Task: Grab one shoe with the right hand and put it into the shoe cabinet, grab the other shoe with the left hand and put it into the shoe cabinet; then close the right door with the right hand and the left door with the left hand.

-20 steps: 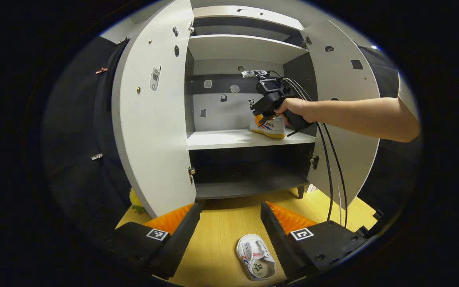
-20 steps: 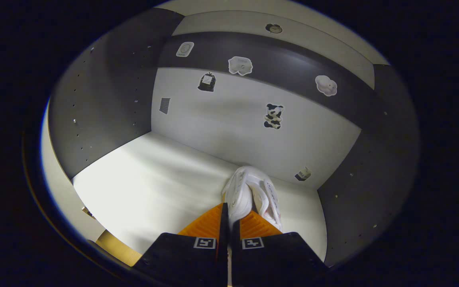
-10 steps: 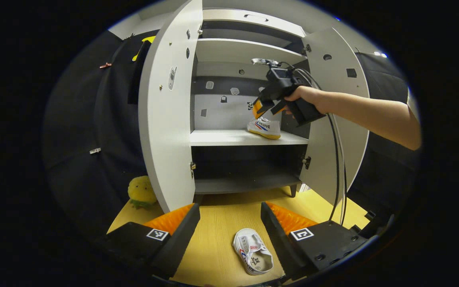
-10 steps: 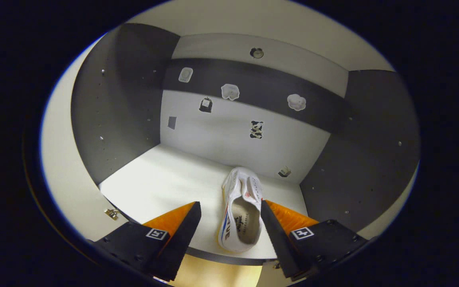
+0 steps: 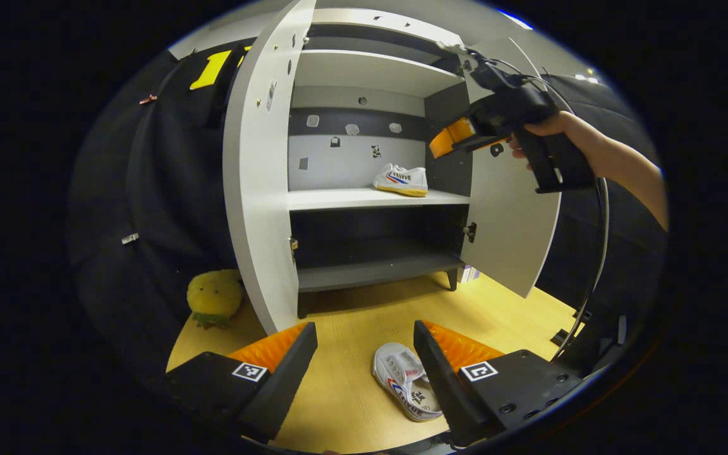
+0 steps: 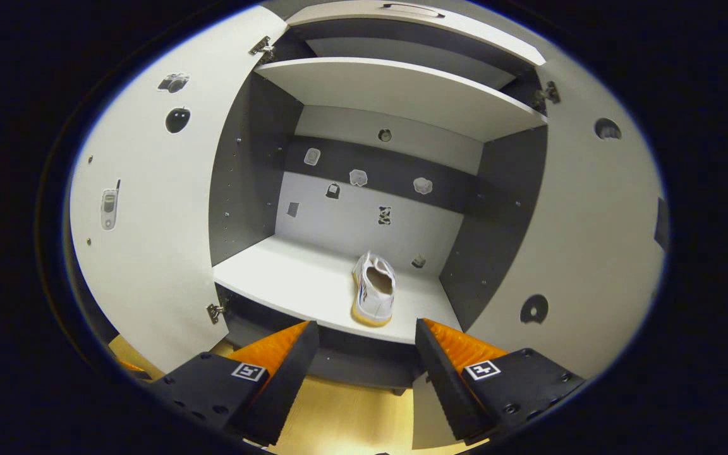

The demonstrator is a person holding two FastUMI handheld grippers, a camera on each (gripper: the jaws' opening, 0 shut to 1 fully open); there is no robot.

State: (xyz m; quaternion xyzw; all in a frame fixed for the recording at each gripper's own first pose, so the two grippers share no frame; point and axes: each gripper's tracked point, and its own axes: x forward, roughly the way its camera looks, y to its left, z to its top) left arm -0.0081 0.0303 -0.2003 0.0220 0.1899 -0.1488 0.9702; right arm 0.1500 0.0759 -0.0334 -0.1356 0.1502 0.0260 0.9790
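Observation:
One white shoe (image 5: 401, 179) (image 6: 374, 295) stands on the middle shelf (image 6: 288, 281) of the open shoe cabinet (image 5: 364, 69), toward its right side. The other white shoe (image 5: 406, 388) lies on the wooden floor (image 5: 351, 328), just ahead of my left gripper (image 5: 364, 354), which is open above it. My right gripper (image 6: 366, 344) is open and holds nothing, out in front of the cabinet and level with the middle shelf. In the left gripper view the right gripper (image 5: 459, 136) is held by a hand (image 5: 560, 129) near the right door (image 5: 509, 208). The left door (image 5: 256, 189) also stands wide open.
A yellow plush toy (image 5: 214, 297) sits on the floor left of the cabinet, behind the left door. Black cables (image 5: 594, 253) hang from the right gripper down to the floor at the right. The bottom shelf (image 5: 370, 272) holds nothing.
My right gripper opened, let go of the shoe on the middle shelf and drew back out of the cabinet. My left gripper stayed open over the floor shoe, its view shifting a little.

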